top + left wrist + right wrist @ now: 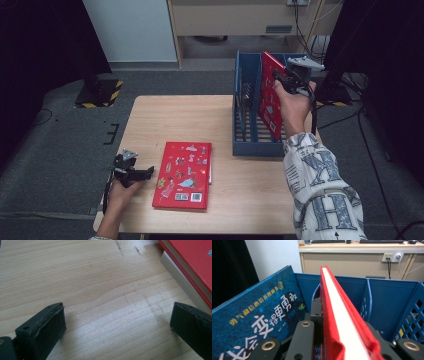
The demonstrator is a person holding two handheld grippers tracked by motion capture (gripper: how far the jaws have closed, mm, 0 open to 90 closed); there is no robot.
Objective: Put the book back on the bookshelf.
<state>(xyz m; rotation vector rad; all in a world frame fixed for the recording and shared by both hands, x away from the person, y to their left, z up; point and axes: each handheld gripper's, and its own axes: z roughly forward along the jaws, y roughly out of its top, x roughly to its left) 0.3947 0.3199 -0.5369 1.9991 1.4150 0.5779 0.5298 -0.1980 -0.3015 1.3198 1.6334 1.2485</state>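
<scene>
At the near left of the desk (225, 130) my left tool (134, 172) rests with its jaws wide apart around nothing, just left of the red book (183, 175) that lies flat, ready to be taken next, I judge. Farther off on the right, my right tool (286, 80) is clamped on a second red book (342, 322), held upright on edge so it can slide into a slot of the blue rack (245, 120), beside the blue book (259, 320) leaning there.

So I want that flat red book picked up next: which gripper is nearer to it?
Left. The left gripper sits just beside the flat red book; the right gripper is away at the blue rack.
</scene>
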